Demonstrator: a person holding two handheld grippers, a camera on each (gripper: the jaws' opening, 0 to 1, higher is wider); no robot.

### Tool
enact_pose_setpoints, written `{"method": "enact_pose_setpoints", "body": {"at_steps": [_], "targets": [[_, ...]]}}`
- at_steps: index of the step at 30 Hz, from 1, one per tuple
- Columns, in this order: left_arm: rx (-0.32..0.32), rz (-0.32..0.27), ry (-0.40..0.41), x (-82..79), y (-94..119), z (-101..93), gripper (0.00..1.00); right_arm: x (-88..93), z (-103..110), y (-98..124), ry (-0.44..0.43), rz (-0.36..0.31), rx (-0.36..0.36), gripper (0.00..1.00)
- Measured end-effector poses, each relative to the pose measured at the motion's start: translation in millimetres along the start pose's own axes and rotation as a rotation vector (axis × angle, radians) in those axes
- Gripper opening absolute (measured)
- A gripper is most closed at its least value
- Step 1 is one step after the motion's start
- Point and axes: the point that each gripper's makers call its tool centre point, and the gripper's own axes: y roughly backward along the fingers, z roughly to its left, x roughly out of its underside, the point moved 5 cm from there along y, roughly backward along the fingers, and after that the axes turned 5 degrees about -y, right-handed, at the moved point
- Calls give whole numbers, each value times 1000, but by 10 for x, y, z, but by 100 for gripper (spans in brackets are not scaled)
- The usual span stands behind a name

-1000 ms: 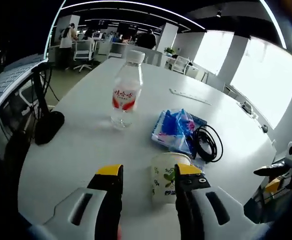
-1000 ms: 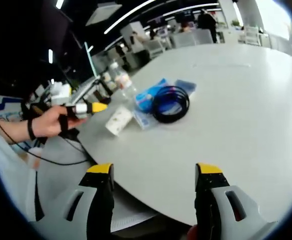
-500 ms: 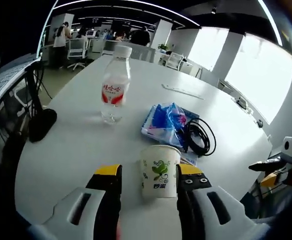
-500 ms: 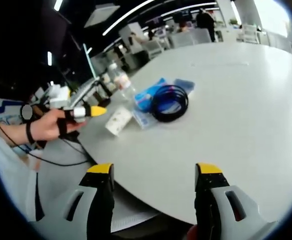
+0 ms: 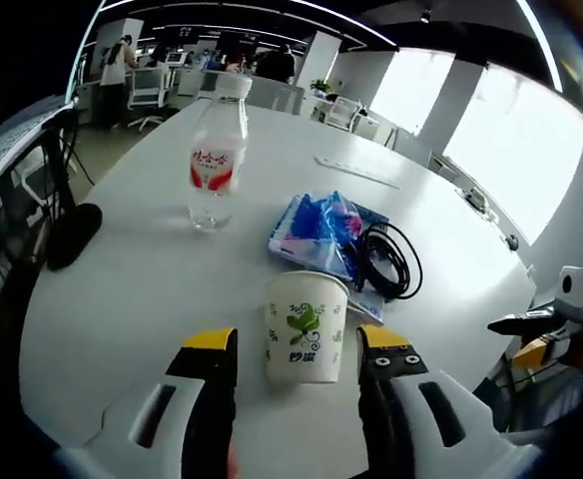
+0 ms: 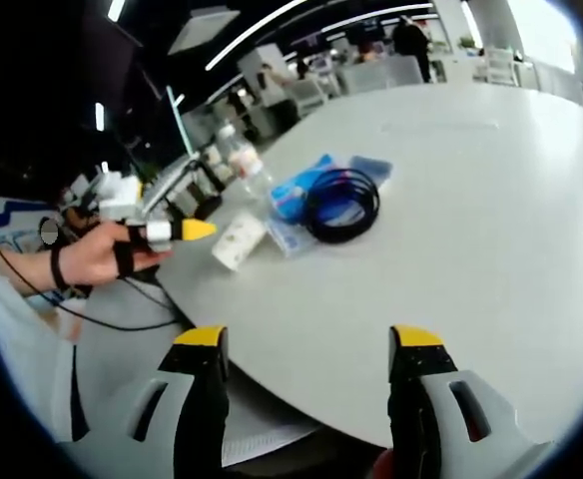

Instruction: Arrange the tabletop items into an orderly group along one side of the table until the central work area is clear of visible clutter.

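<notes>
On the white table (image 5: 132, 289) a paper cup (image 5: 304, 326) with a green leaf print stands upright near the close edge. The left gripper (image 5: 296, 349) has its yellow-tipped jaws spread wide, one on each side of the cup, with a gap showing on both sides, so it has hold of nothing. Farther off and to the left stands a clear water bottle (image 5: 215, 155) with a red label and white cap. To the right of the bottle lies a blue plastic packet (image 5: 323, 233), and a coil of black cable (image 5: 389, 261) rests against the packet's right edge, partly on it. A dark object (image 5: 72, 221) sits at the table's left rim.

From the right gripper view, the right gripper (image 6: 306, 344) hangs over the near edge of the table (image 6: 491, 200), jaws wide apart and empty. The cup (image 6: 238, 239), cable (image 6: 341, 205), packet (image 6: 301, 190) and bottle (image 6: 244, 165) cluster at the far left side of the table. A hand (image 6: 92, 257) holds the left gripper (image 6: 177, 232) beside the cup.
</notes>
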Motion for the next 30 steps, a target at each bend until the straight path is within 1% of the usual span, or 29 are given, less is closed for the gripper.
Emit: {"method": "enact_pose_setpoints", "body": {"at_steps": [4, 10, 12, 14, 22, 26, 27, 28, 29, 30], "targets": [[12, 8, 9, -1, -47, -37, 50, 8, 5, 2, -1, 3, -1, 64], [25, 42, 8, 32, -167, -60, 53, 19, -2, 8, -3, 5, 0, 63], [27, 50, 14, 52, -204, -55, 53, 21, -6, 10, -4, 5, 1, 63], [18, 67, 1, 76, -219, -51, 53, 20, -11, 14, -6, 3, 2, 63], [8, 106, -6, 115, -329, -30, 53, 40, -28, 39, -13, 3, 9, 63], [24, 119, -17, 132, -373, -45, 53, 41, -33, 38, -14, -1, 9, 63], [29, 133, -41, 149, -391, -51, 52, 42, -32, 37, -14, -1, 8, 64], [25, 136, -51, 155, -397, -46, 47, 42, -30, 35, -14, -1, 6, 64], [17, 137, -71, 154, -389, -33, 38, 43, -28, 32, -14, 0, 5, 64], [17, 131, -74, 148, -382, -33, 38, 43, -25, 31, -13, 1, 4, 64]]}}
